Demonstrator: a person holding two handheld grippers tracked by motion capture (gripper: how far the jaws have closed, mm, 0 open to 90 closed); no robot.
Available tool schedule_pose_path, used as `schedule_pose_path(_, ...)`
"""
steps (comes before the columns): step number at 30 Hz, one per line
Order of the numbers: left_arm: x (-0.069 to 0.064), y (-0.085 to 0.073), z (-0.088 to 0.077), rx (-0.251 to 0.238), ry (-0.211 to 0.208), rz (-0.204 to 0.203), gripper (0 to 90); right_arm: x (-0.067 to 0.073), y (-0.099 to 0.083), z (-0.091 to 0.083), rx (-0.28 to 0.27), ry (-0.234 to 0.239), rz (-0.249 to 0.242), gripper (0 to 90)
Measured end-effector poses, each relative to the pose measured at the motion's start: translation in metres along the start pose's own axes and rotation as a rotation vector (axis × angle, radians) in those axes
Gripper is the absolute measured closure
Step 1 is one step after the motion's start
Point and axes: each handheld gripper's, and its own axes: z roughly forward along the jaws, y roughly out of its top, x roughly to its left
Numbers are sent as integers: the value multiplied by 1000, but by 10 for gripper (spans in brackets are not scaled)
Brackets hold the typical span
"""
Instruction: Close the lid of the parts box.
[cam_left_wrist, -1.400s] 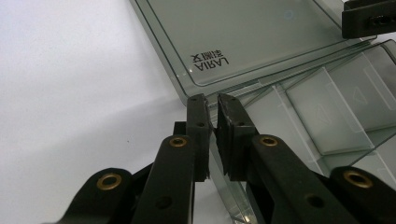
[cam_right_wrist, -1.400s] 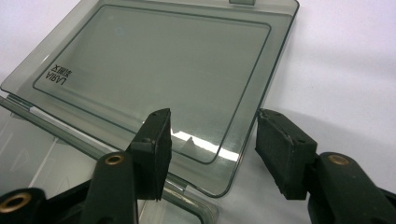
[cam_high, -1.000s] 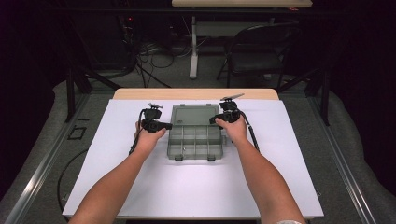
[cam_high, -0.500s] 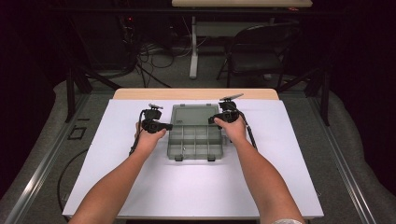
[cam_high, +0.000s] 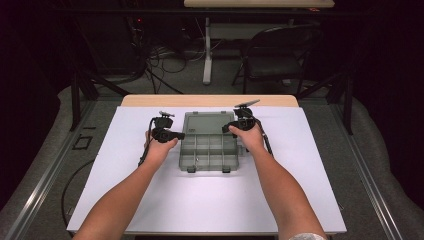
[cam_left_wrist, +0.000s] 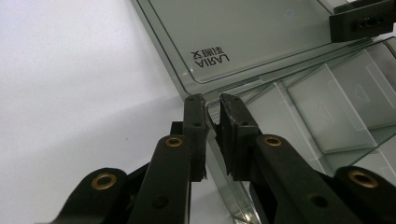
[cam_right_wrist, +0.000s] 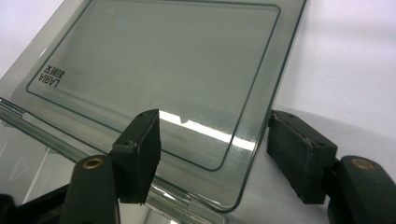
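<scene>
A clear grey compartment box (cam_high: 209, 152) lies open on the white sheet, its lid (cam_high: 210, 121) folded back flat on the far side. My left gripper (cam_high: 181, 135) is at the box's left side. In the left gripper view its jaws (cam_left_wrist: 213, 112) are shut on the thin left wall of the box, near the hinge. My right gripper (cam_high: 226, 128) is at the lid's right side. Its jaws (cam_right_wrist: 215, 119) have just been opening and stand wide on either side of the lid's (cam_right_wrist: 168, 60) rounded corner, with the pads clear of it. The lid (cam_left_wrist: 261, 32) bears printed lettering.
The white sheet (cam_high: 150, 200) covers a wooden table, with bare room in front of the box and on both sides. Both forearms come in from the bottom edge. Behind the table, a dark chair (cam_high: 280, 50) and cables on the floor.
</scene>
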Motion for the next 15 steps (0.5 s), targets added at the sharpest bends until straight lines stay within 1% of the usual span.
schedule_pose_path(2, 0, 0, 0, -2, 0, -2, 814, 0, 0, 1, 8, 4, 1, 334)
schedule_pose_path(3, 0, 0, 0, -3, -1, -2, 814, 0, 0, 1, 6, 15, 3, 330)
schedule_pose_path(7, 0, 0, 0, -1, 0, -3, 814, 1, -1, 2, 4, 13, 1, 323)
schedule_pose_path(12, 0, 0, 0, -1, 2, -2, 814, 1, -1, 1, -3, 9, -20, 334)
schedule_pose_path(15, -1, 0, 0, 0, 5, -1, 814, 1, -1, 0, 0, 7, -11, 344)
